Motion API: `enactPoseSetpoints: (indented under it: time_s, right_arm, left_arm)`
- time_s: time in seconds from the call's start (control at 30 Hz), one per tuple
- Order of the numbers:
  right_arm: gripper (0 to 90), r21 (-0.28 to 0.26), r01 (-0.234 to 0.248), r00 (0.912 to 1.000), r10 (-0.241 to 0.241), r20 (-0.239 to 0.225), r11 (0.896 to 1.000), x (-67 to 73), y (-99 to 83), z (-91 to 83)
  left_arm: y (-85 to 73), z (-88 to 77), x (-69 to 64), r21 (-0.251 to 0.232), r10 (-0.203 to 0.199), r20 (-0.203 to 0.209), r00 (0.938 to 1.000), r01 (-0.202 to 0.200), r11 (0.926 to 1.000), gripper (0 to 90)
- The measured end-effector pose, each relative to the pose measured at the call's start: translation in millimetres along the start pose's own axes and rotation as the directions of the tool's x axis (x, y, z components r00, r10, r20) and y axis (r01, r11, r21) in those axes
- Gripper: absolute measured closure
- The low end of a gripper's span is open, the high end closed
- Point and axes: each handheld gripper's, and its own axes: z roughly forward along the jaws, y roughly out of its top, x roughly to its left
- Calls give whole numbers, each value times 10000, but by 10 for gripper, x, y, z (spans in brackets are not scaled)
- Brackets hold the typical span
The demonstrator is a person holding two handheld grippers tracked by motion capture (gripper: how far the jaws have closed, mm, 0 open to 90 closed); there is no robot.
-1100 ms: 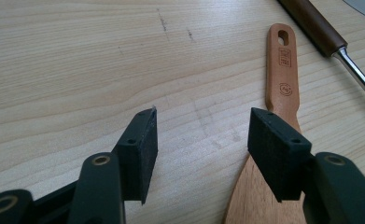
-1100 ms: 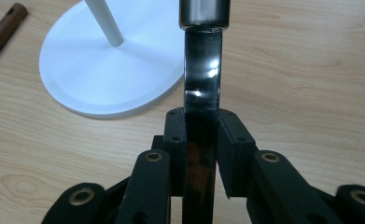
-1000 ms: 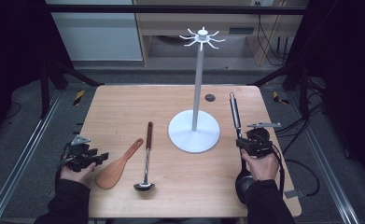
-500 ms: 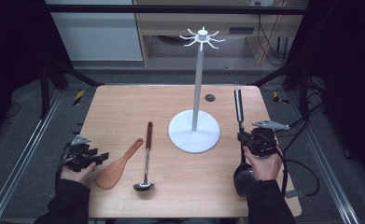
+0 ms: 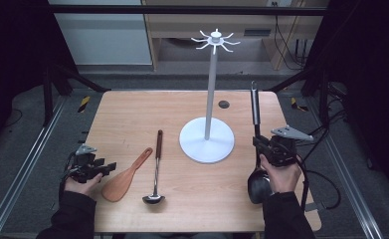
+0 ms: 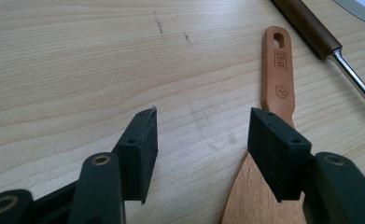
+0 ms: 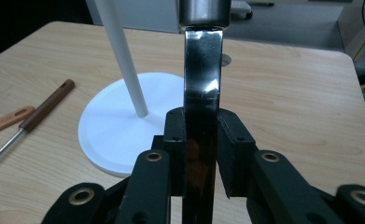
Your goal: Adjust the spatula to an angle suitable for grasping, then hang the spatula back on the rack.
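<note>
High view showed the right gripper (image 5: 267,148) clamped on the flat shaft of a black, glossy long-handled ladle (image 5: 255,117), held clear of the light wooden table (image 5: 132,114). The ladle's handle pointed away from the person, rising ahead of the jaws; its dark bowl hung just behind and below the right hand (image 5: 280,174). In the right gripper view both pads pressed the shaft (image 7: 201,121) from either side.

The left gripper (image 5: 106,168) rested low at the near left table edge, jaws apart and holding nothing. In the left gripper view the orange-brown wooden rice spatula (image 6: 277,88) lay just beside and partly behind one pad, not between the pads.

Progress, as judged: the ladle was lifted but not yet hung. No utensil hung on the white metal hanging stand with a round base and a crown of hooks (image 5: 211,94), which stood ahead of the right gripper and to its inner side. Remaining work appeared to be raising the handle end to a hook, then handling the spatula and the steel ladle with a brown wooden handle (image 5: 156,164), both lying flat ahead of the left gripper.

Obstructions: the stand's pole and base lay near the ladle's path, so a swing could knock them. A small dark round hole (image 5: 224,104) sat in the tabletop beyond the base.
</note>
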Motion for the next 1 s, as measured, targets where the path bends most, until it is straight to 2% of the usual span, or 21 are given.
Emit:
enactPoseSetpoints:
  time_s: [0.23, 0.63, 1.0]
  right_arm:
    - [754, -483, 271, 9992, -285, -283, 9985, 59, 60, -71]
    - [754, -1004, 281, 9977, -341, -592, 9946, 123, 153, -160]
    - [754, -1514, 719, 9921, -863, -908, 9859, 267, 286, -209]
  left_arm:
    - [3, 0, -6, -5, 27, 1, 10000, -27, 10000, 430]
    - [4, 2, 1, 1, 12, 3, 10000, -12, 10000, 430]
    - [1, 2, -4, -26, 36, -25, 10000, -36, 10000, 432]
